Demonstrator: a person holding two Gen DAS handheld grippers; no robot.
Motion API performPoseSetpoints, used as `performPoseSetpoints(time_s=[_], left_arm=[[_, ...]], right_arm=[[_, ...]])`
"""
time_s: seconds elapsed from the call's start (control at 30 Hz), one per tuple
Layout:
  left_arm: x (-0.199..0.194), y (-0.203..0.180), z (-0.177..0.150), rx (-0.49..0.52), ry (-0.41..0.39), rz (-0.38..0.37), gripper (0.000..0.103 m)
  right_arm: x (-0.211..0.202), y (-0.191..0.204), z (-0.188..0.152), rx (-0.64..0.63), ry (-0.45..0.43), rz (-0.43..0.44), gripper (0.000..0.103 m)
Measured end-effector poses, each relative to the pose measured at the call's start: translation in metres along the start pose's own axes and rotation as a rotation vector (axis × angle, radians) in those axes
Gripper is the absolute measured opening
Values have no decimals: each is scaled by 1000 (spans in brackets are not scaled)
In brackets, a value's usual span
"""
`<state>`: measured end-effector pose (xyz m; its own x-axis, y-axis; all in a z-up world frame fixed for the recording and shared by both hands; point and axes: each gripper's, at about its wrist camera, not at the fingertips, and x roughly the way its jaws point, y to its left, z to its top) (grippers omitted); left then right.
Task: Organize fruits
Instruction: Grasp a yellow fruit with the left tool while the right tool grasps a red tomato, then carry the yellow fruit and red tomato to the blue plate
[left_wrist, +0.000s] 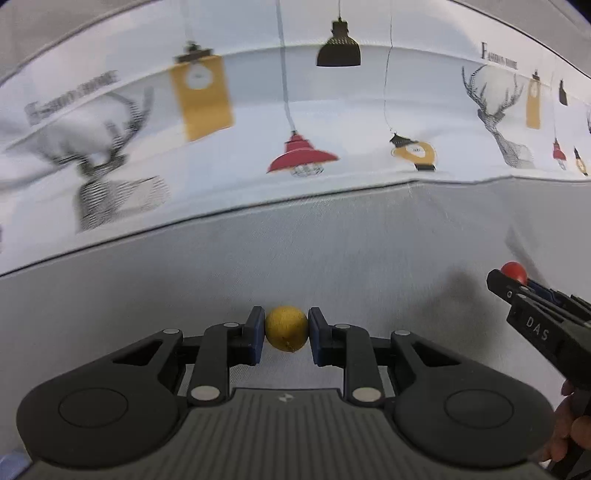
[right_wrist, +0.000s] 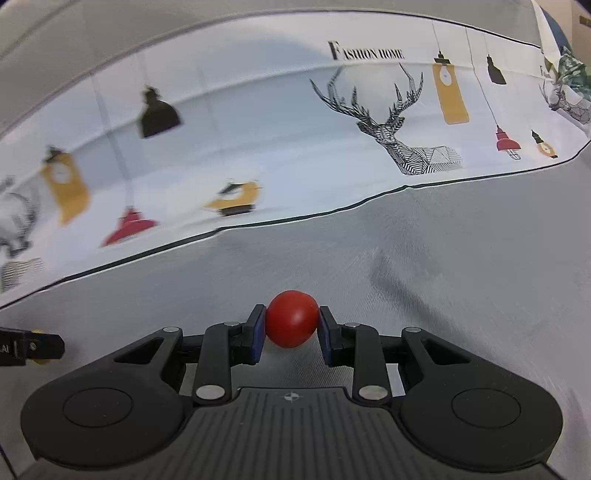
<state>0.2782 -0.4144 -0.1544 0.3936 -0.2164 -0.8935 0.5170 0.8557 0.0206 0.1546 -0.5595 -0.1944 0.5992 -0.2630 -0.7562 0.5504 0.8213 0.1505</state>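
In the left wrist view my left gripper (left_wrist: 286, 334) is shut on a small round yellow fruit (left_wrist: 286, 327), its blue pads pressed on both sides. The fruit hangs over the grey cloth. At that view's right edge my right gripper (left_wrist: 511, 280) shows with a red fruit (left_wrist: 514, 272) at its tip. In the right wrist view my right gripper (right_wrist: 291, 326) is shut on that round red fruit (right_wrist: 291, 318), clamped between the blue pads. The tip of my left gripper (right_wrist: 44, 349) pokes in at the left edge, with a sliver of yellow showing beside it.
A white tablecloth (left_wrist: 332, 129) printed with lamps, deer heads and lettering covers the far half of the table; its dark hem (right_wrist: 332, 212) runs across both views. Plain grey fabric (right_wrist: 461, 277) lies under both grippers. A person's hand (left_wrist: 570, 428) holds the right gripper.
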Motion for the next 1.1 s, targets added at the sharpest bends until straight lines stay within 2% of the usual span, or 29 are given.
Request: performPoseSetpoints(time_s=[0.2,0.33,0.6,0.8,1.1], left_arm=[[-91,38,-65,2,23,15,28],[-154,65,-117,-2,9,40,28],[-264,126,-211,-98,-49,103,28],[-315,158,-263,-160,-84,124,28],[-359,186,-321,-219,-135,139,28]], right_arm=[[-97,23,-37,72,80,132,31],[-162,46,-75,52,116,205,31],[-267,97,-126,-5,148,334,31],[-327,131,-148,-85,130,395,31],[-387,172,-181,-193,103,458,31]])
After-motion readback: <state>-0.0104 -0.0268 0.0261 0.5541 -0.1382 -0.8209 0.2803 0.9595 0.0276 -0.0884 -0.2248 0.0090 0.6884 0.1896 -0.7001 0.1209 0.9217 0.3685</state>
